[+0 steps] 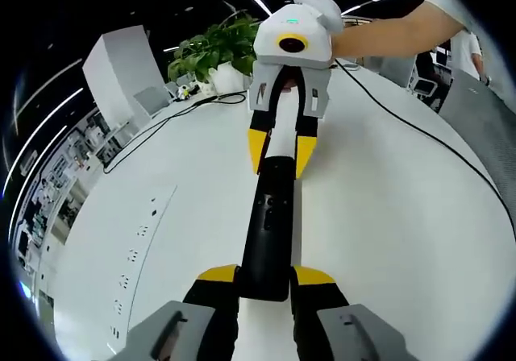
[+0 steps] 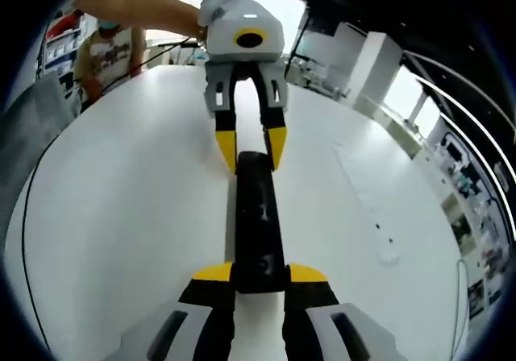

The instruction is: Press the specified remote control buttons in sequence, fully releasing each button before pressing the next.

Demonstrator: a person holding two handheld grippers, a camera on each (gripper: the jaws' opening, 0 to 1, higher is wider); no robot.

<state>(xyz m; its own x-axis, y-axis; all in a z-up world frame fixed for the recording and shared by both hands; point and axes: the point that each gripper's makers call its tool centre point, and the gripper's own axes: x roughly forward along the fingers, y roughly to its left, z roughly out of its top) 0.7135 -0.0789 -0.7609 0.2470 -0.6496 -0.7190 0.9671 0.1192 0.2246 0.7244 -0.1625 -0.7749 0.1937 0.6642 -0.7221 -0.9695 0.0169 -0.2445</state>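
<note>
Remote: the long black plastic remote control (image 1: 270,224) (image 2: 258,228) is lying lengthwise on the round white table (image 1: 403,216) (image 2: 121,216), spanning between both grippers.
Left gripper (image 1: 266,284) (image 2: 251,147): its yellow-tipped jaws are closing narrowly on one end of the remote.
Right gripper (image 2: 260,279) (image 1: 280,153): its jaws are pinching the opposite end.
Background: a green potted plant (image 1: 214,47) is standing at the table's far edge beside a black cable (image 1: 161,123).

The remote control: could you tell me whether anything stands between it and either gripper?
Nothing visible does. The left gripper clamps one end of the remote control, and the right gripper clamps the other end, above the white table.
</note>
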